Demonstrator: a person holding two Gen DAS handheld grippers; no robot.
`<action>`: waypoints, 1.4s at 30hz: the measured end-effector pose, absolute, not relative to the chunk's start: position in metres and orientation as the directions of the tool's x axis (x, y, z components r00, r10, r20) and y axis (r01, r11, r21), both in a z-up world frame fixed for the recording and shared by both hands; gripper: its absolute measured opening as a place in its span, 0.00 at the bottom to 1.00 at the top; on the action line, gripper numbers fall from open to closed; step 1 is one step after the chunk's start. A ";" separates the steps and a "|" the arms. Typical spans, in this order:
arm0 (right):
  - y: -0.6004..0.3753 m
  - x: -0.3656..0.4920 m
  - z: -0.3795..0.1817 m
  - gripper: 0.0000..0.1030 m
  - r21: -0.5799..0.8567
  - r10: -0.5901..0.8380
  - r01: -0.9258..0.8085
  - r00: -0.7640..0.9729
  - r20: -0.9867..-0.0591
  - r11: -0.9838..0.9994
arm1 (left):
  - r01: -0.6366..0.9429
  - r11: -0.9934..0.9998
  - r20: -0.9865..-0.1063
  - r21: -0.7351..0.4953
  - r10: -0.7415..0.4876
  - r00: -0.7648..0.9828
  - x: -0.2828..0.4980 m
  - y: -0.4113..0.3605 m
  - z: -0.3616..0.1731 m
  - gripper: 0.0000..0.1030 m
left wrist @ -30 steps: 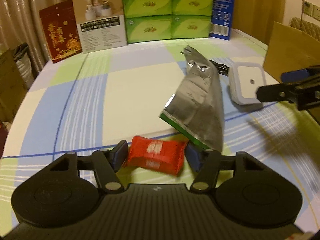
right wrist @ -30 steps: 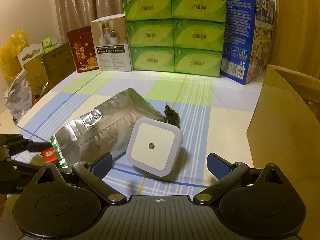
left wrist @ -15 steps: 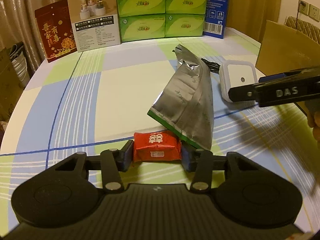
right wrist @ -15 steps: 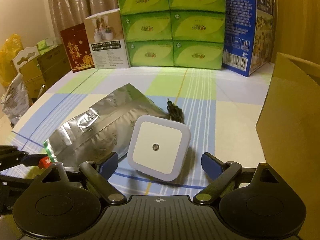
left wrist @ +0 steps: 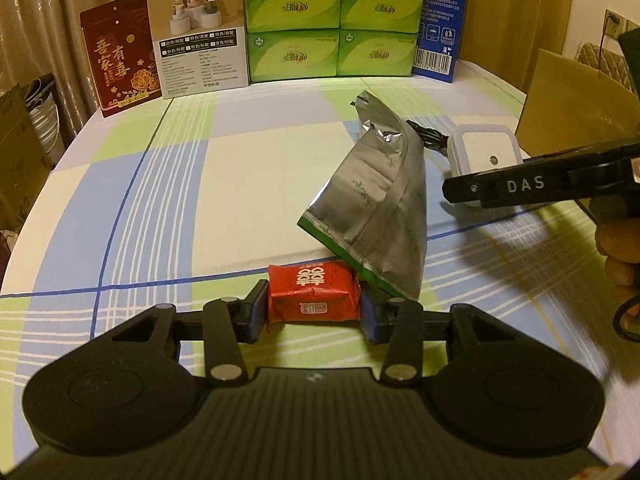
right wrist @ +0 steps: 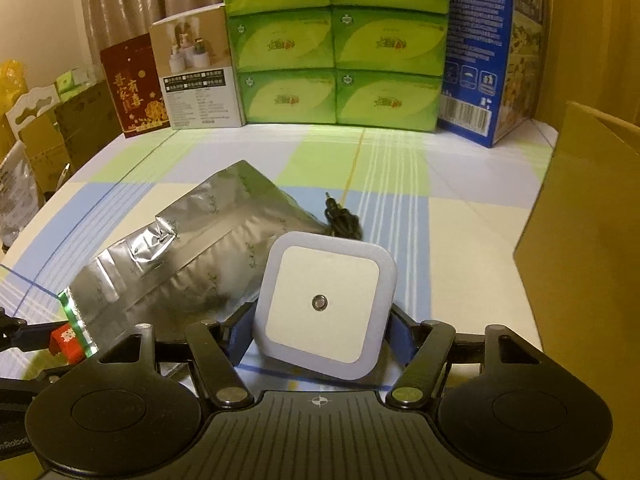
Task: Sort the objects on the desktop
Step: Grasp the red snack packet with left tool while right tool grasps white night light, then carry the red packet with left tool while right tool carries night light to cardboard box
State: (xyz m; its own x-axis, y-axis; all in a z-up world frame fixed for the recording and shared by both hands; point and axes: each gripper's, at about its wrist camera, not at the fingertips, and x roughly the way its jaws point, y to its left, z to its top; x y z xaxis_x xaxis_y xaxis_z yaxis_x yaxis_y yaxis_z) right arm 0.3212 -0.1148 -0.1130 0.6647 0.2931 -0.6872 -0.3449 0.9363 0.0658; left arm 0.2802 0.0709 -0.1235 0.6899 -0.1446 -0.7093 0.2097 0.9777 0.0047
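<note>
Each camera sits low behind its own tongs, close above the surface, facing the stacked boxes at the far edge. The left view looks from left of the right tongs. Both views share the foil pouch, white lamp and boxes.

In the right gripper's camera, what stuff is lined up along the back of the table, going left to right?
Red packet with gold writing → white product box → stacked green tissue packs → blue carton.
</note>
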 end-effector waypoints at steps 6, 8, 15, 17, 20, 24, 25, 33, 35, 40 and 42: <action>-0.115 0.302 -0.103 0.63 0.070 0.309 -0.368 0.647 -0.697 0.927 | 0.206 0.979 -0.716 -0.003 -0.146 0.682 0.269 0.070 -0.116 0.37; -0.117 0.292 -0.099 0.63 0.086 0.322 -0.373 0.635 -0.702 0.924 | 0.201 0.980 -0.718 -0.013 -0.149 0.680 0.262 0.072 -0.113 0.37; -0.131 0.238 -0.079 0.63 0.111 0.348 -0.385 0.628 -0.696 0.916 | 0.178 0.983 -0.710 -0.039 -0.152 0.687 0.229 0.073 -0.095 0.37; -0.136 0.222 -0.074 0.63 0.111 0.351 -0.388 0.628 -0.694 0.915 | 0.169 0.984 -0.703 -0.051 -0.156 0.694 0.217 0.070 -0.086 0.37; -0.145 0.196 -0.067 0.63 0.103 0.352 -0.393 0.638 -0.686 0.914 | 0.152 0.986 -0.686 -0.072 -0.160 0.710 0.193 0.066 -0.071 0.37; -0.157 0.159 -0.056 0.63 0.081 0.348 -0.398 0.664 -0.662 0.914 | 0.131 0.984 -0.665 -0.116 -0.175 0.726 0.160 0.057 -0.057 0.37; -0.161 0.149 -0.054 0.63 0.078 0.346 -0.395 0.670 -0.657 0.915 | 0.129 0.984 -0.662 -0.121 -0.177 0.728 0.154 0.054 -0.055 0.37; -0.194 0.096 -0.044 0.63 0.108 0.325 -0.339 0.692 -0.644 0.935 | 0.167 0.976 -0.652 -0.139 -0.217 0.727 0.098 0.016 -0.063 0.37; -0.198 0.084 -0.042 0.63 0.095 0.317 -0.337 0.700 -0.640 0.937 | 0.175 0.974 -0.653 -0.142 -0.225 0.723 0.088 0.009 -0.065 0.37; -0.213 0.062 -0.039 0.63 0.092 0.299 -0.317 0.707 -0.640 0.944 | 0.175 0.975 -0.650 -0.133 -0.220 0.727 0.069 -0.004 -0.062 0.37; -0.218 0.055 -0.037 0.63 0.094 0.297 -0.311 0.710 -0.639 0.946 | 0.178 0.975 -0.649 -0.132 -0.220 0.729 0.065 -0.010 -0.058 0.37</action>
